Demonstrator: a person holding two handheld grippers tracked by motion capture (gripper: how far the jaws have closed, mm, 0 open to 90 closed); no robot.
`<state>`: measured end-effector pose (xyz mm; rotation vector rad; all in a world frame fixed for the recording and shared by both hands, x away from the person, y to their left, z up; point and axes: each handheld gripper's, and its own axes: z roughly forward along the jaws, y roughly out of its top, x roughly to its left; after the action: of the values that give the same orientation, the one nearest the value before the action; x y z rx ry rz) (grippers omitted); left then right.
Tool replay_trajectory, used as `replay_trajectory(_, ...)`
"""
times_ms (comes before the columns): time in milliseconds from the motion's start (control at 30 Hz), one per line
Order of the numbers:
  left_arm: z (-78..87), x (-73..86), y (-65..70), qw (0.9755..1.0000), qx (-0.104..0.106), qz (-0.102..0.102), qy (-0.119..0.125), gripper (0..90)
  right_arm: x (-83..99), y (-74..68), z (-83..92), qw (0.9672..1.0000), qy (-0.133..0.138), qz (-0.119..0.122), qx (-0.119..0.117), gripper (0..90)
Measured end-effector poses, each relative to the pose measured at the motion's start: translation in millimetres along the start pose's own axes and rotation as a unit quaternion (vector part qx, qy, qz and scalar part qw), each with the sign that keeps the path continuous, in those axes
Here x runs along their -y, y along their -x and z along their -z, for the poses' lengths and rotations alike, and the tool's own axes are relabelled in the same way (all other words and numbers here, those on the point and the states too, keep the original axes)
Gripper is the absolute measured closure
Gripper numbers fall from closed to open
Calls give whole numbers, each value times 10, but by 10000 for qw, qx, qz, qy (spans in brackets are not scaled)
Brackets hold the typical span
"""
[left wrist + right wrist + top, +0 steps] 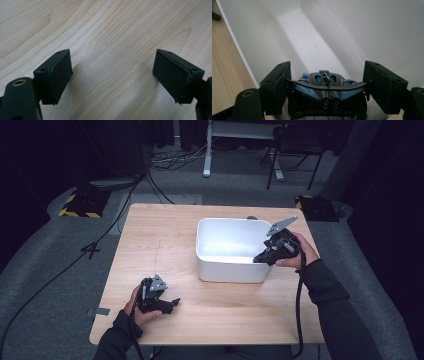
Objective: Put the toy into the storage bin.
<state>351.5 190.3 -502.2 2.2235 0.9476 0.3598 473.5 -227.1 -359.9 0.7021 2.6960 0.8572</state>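
Observation:
A white tub (pixel 230 270) stands on the wooden table (pixel 160 245), right of the middle. My right gripper (pixel 261 257) reaches over the tub's right rim, tilted down into it. In the right gripper view its jaws are shut on a blue and black toy car (pixel 324 93), seen from the rear, with the tub's white inner wall (pixel 367 30) behind it. My left gripper (pixel 172 303) rests low near the table's front left, held by a hand. In the left gripper view it (pixel 112 67) is open, with bare wood (pixel 112 30) between its pads.
Something small and dark (pixel 251 218) peeks out behind the tub's far rim. On the floor lie cables (pixel 75 260) at the left and yellow-and-black striped plates (pixel 80 207). A chair (pixel 295 150) and desk legs (pixel 207 150) stand farther back.

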Motion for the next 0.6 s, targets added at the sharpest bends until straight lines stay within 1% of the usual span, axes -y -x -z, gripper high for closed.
replay_trajectory(33,1,0,0,10000,-6,0,-4,164,8,-5,5,10000,61,24,51,238)
replay_trajectory(100,2,0,1,10000,-7,2,-6,164,30,-17,17,9997,234,-3,22,238)
replay_trajectory(133,0,0,0,10000,2,2,-2,163,38,-21,24,9995,289,8,88,238)
replay_trajectory(167,0,0,0,10000,-1,-1,-1,164,49,-22,28,9993,365,21,89,239)
replay_trajectory(233,0,0,0,10000,-3,1,-2,164,67,-31,41,9988,482,-7,126,238)
replay_trajectory(267,2,0,1,10000,-6,4,-7,164,75,-37,44,9986,528,-42,98,238)
replay_trajectory(300,0,0,0,10000,-1,0,-2,164,83,-33,44,9982,594,16,107,238)
replay_trajectory(333,1,0,0,10000,-5,-1,-4,163,88,-42,49,9979,631,-33,154,238)
replay_trajectory(367,-1,1,2,10000,8,23,-1,164,92,-38,55,9975,682,-27,169,238)
replay_trajectory(467,1,0,0,10000,-6,-2,-1,164,102,-37,66,9968,783,-115,132,238)
replay_trajectory(533,-1,1,3,10000,6,21,0,163,108,-37,73,9960,867,-142,134,238)
replay_trajectory(600,-2,1,2,10000,12,24,0,163,110,-44,83,9952,965,-113,129,238)
